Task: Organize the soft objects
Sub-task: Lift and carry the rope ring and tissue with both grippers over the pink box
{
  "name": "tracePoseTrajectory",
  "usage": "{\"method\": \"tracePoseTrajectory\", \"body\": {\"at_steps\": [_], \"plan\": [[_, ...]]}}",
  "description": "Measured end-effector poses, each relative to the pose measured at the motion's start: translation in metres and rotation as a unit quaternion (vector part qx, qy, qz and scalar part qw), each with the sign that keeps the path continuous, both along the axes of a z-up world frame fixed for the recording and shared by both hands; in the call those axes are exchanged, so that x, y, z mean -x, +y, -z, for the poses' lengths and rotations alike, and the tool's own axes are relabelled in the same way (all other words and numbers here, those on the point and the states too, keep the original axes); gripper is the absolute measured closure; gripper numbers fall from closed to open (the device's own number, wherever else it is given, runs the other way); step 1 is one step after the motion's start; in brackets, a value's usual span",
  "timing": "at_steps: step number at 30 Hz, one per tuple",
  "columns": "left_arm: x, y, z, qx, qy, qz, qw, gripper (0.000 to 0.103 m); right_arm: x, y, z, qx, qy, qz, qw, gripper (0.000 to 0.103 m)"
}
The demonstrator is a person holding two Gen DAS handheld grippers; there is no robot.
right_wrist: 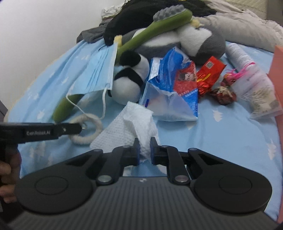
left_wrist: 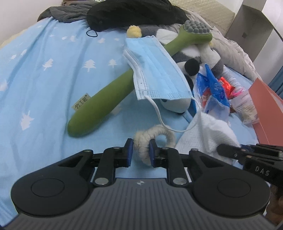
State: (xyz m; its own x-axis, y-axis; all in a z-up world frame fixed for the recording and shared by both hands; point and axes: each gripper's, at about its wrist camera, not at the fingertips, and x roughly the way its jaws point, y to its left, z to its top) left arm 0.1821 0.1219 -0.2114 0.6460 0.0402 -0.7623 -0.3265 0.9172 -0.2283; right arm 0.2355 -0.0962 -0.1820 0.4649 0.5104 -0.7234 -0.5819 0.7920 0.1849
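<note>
Left tongs (left_wrist: 141, 150) are clamped on the fuzzy hair tie (left_wrist: 150, 139), which lies on the bed sheet (left_wrist: 44, 92) nearest the camera. Right tongs (right_wrist: 145, 150) are pinched on a crumpled white paper towel (right_wrist: 130, 123), just beside the hair tie. Beyond these, a blue face mask (left_wrist: 155, 74) drapes over a long green plush brush (left_wrist: 106, 95) and a panda toy (right_wrist: 129, 83). A torn tissue pack (right_wrist: 169, 88), red wrappers (right_wrist: 208, 77) and a clear bag (right_wrist: 260, 92) lie to the right. Farther back, a grey-white plush (right_wrist: 199, 42) and dark clothes (left_wrist: 130, 14) are piled together. Judgement: sorting has barely begun; nearly everything remains heaped and unsorted.
</note>
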Motion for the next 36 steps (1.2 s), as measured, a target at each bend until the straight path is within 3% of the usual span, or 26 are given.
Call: {"method": "tracePoseTrajectory", "body": {"at_steps": [24,36], "plan": [[0.061,-0.061,-0.06,0.02,-0.019,0.029,0.9992,0.08,0.07,-0.067,-0.058,-0.023,-0.028,0.072,0.997,0.088],[0.045,-0.095,-0.105,0.022,-0.046,0.064,0.9966,0.08,0.071,-0.096,-0.097,-0.036,-0.047,0.109,0.992,0.088]]}}
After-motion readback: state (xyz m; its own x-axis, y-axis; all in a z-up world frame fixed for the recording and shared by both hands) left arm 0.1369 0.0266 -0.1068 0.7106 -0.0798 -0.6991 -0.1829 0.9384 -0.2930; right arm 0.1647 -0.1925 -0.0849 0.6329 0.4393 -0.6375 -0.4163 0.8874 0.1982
